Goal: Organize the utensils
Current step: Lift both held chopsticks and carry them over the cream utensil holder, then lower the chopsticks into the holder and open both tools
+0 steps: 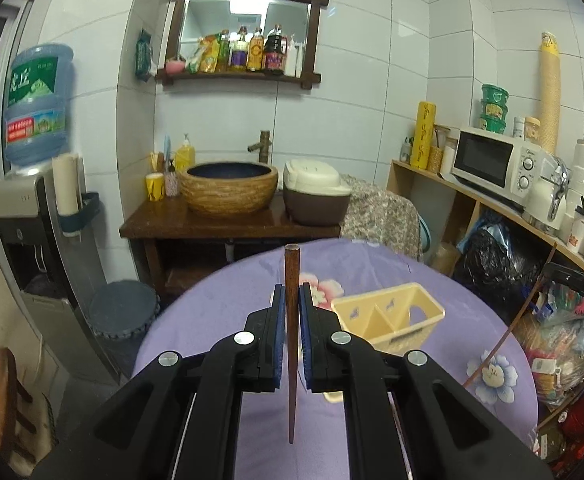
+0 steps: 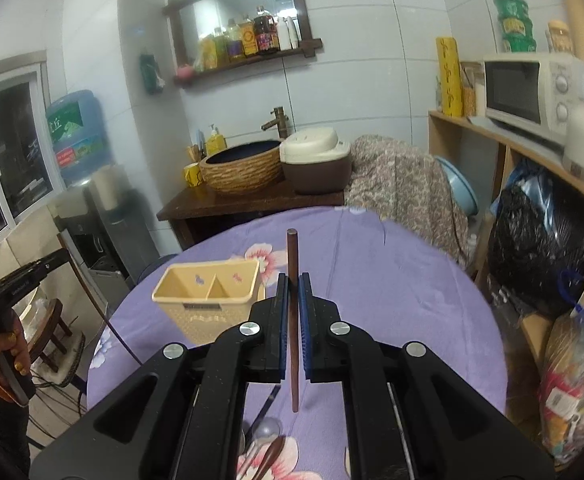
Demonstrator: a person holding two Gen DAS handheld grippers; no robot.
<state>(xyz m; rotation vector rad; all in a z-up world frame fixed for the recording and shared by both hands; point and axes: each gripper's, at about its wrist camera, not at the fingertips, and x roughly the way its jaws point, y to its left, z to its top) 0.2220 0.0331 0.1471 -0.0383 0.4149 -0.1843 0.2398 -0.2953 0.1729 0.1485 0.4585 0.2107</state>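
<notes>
My left gripper (image 1: 291, 295) is shut on a brown wooden chopstick (image 1: 291, 272) that stands upright between the blue pads, above the purple floral tablecloth (image 1: 372, 268). A cream two-compartment utensil holder (image 1: 388, 316) stands just to its right. My right gripper (image 2: 293, 286) is shut on another brown chopstick (image 2: 292, 256), also upright. The same holder (image 2: 207, 292) is to its left in the right wrist view. A metal spoon (image 2: 265, 428) and more utensils lie on the cloth under the right gripper. The other gripper and its chopstick show at the far left (image 2: 19, 280).
Beyond the round table are a wooden stand with a basin (image 1: 229, 188) and a rice cooker (image 1: 316, 192). A water dispenser (image 1: 35, 208) stands left, a shelf with a microwave (image 1: 496, 164) right. A stool (image 1: 123, 308) sits by the table's left edge.
</notes>
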